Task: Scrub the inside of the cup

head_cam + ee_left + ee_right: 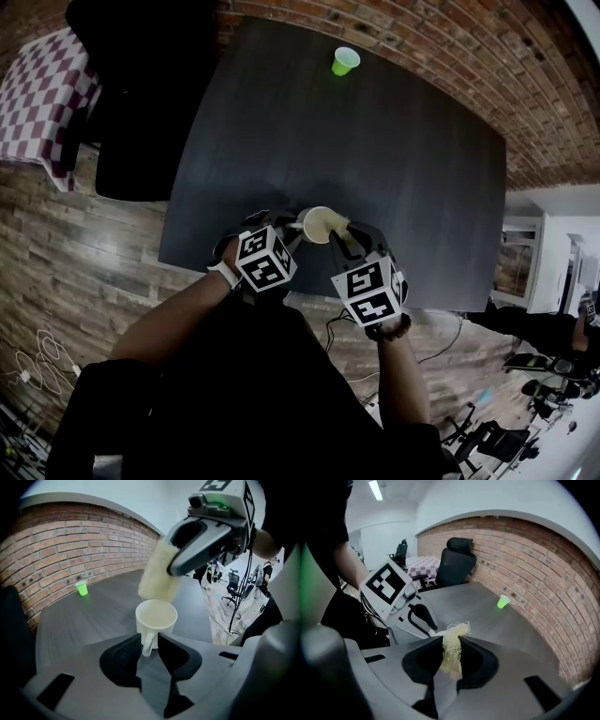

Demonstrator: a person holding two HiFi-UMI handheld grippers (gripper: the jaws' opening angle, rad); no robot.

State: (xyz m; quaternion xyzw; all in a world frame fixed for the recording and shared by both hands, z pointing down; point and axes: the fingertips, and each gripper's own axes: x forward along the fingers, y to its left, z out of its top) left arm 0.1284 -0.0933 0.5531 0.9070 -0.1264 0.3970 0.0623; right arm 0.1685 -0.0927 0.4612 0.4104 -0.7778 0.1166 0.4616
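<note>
A white cup point(156, 617) with a pale inside is upright near the table's front edge, also seen from above as the cup point(319, 224). My left gripper point(149, 640) is shut on its handle point(147, 644). A pale yellow fibrous scrubber point(158, 576) hangs just over the cup's far rim, its lower end touching or just behind that rim. My right gripper point(451, 642) is shut on the scrubber point(452, 652). In the head view, the left gripper point(289, 229) and right gripper point(341, 233) flank the cup.
A small green cup point(345, 60) stands at the far side of the dark table point(403, 178), near the brick wall point(441, 47). A black office chair point(141, 94) and a checkered cloth point(42, 98) are off the table's left. Cables lie on the wood floor.
</note>
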